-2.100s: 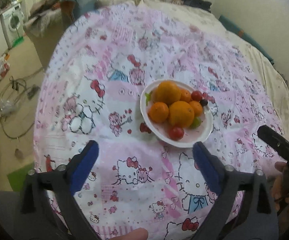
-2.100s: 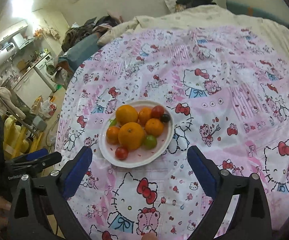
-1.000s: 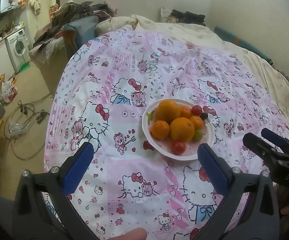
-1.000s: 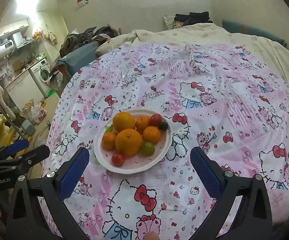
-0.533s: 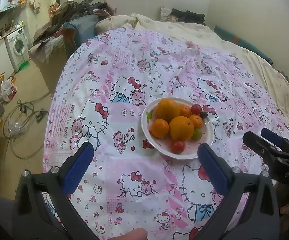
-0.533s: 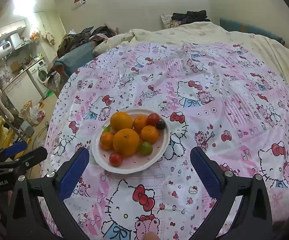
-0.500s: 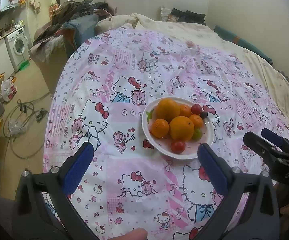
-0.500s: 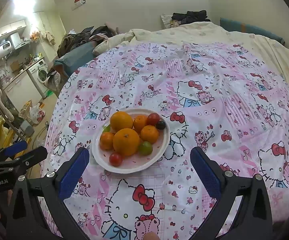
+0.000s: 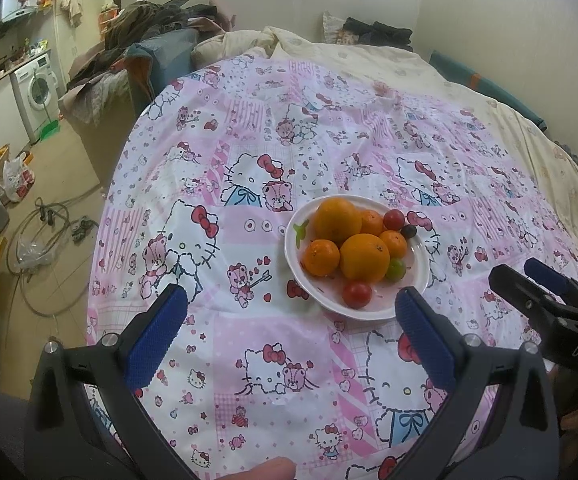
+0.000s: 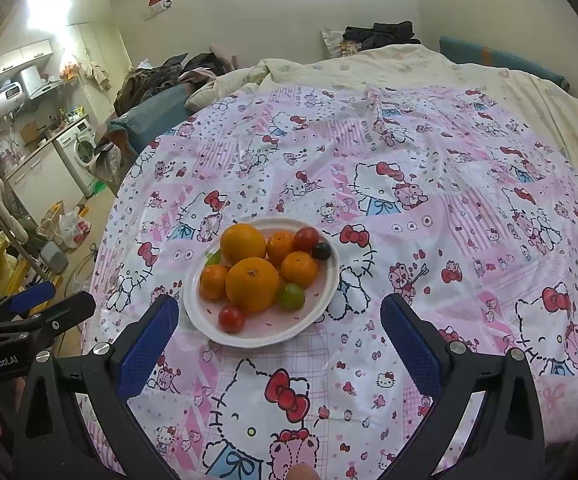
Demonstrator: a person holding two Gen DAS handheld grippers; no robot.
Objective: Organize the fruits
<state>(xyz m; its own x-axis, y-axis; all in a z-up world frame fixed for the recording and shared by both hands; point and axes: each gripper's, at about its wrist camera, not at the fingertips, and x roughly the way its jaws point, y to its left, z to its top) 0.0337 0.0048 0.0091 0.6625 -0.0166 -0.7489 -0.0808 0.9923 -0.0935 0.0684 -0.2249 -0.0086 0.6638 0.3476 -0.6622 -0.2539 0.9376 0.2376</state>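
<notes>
Blue-padded left gripper (image 9: 289, 320) — right gripper (image 10: 279, 326), both agape

1. Both views are lit by soft indoor light, with a slightly yellow tone on the walls.
2. In the right wrist view, a bright ceiling lamp (image 10: 47, 10) in the upper left corner is overexposed, and it spreads a pale glow on the wall around it.
3. The pink bedcover (image 9: 329, 152) is evenly lit; the shadows under the white plate (image 9: 419, 280) are faint and short.
4. The large orange (image 10: 252, 283) shows only a weak highlight, no strong glare.
5. The fisheye lens bends straight lines strongly near the borders, and the corners are dark.
6. The centre is sharp; the far kitchen area (image 9: 17, 76) looks softer and a little noisy.
</notes>
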